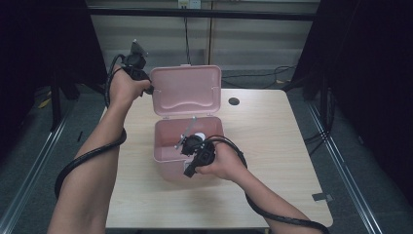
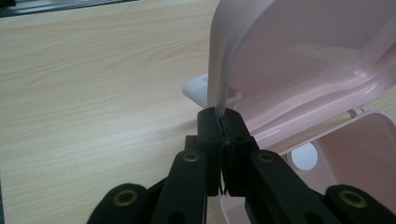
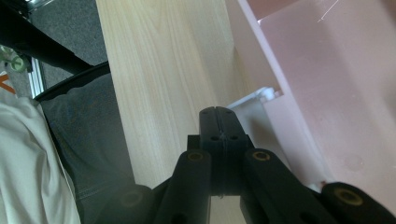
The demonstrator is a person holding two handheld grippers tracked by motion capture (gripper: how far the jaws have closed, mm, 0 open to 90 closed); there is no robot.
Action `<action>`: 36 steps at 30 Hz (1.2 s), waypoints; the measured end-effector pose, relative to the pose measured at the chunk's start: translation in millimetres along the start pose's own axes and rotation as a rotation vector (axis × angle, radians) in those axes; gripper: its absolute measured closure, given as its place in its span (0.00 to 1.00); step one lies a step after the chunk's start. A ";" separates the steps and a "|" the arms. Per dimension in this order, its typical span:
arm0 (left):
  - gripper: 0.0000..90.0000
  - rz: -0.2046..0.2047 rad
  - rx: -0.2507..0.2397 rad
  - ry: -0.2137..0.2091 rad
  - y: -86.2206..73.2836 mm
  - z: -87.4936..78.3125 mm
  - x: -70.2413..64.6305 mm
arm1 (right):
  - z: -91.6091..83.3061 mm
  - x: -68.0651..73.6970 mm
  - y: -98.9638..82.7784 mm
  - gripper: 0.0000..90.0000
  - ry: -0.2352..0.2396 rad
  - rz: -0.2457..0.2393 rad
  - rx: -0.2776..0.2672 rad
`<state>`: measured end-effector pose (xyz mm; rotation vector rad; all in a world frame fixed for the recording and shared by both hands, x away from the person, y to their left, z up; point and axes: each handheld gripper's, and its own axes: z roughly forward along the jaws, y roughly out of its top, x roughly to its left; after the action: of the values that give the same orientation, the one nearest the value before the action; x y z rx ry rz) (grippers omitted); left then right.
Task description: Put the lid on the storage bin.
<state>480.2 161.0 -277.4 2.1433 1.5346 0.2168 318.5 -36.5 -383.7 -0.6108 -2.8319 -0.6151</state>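
Pink box on worktop, lid upright; my left gripper at lid's edge, my right gripper at box front.

A lab: black curtains and floor rails flank the table.

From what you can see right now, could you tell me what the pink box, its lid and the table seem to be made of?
Pink box: likely moulded plastic, smooth with a slight sheen and rounded corners.
Lid: the same glossy pink plastic; its thin edge looks a little translucent where the left gripper pinches it.
Table: pale wood grain, matt; whether it is solid wood or laminate, I cannot tell.
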 end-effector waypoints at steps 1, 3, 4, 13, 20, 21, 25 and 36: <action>0.98 0.004 -0.001 0.003 -0.7 -0.9 -0.1 | 0.1 0.5 0.2 1.00 0.000 0.007 -0.001; 0.98 0.008 -0.002 0.004 -2.2 -2.3 -0.5 | 0.2 1.1 0.4 1.00 -0.005 0.006 0.000; 0.98 0.007 -0.004 0.003 -3.4 -3.3 -0.8 | 0.2 1.2 0.5 1.00 -0.007 0.008 0.001; 0.98 0.025 -0.018 0.012 -9.0 -7.3 -2.5 | -0.3 0.1 0.7 1.00 -0.007 0.023 0.004; 0.98 0.040 -0.031 0.013 -14.4 -10.9 -4.0 | 0.1 -1.6 1.9 1.00 -0.002 0.029 0.005; 0.98 0.039 -0.032 0.013 -14.9 -11.2 -4.1 | 0.0 -0.9 2.3 1.00 -0.003 0.036 0.008; 0.98 0.046 -0.037 0.015 -17.6 -13.5 -4.0 | 0.3 -1.7 3.2 1.00 -0.008 0.035 0.005; 0.98 0.059 -0.067 0.018 -25.8 -17.1 -5.8 | 0.5 -6.1 5.2 1.00 -0.008 0.049 -0.002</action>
<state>449.5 167.1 -274.0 2.1414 1.4548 0.3037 326.2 -34.1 -383.9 -0.6818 -2.8149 -0.6083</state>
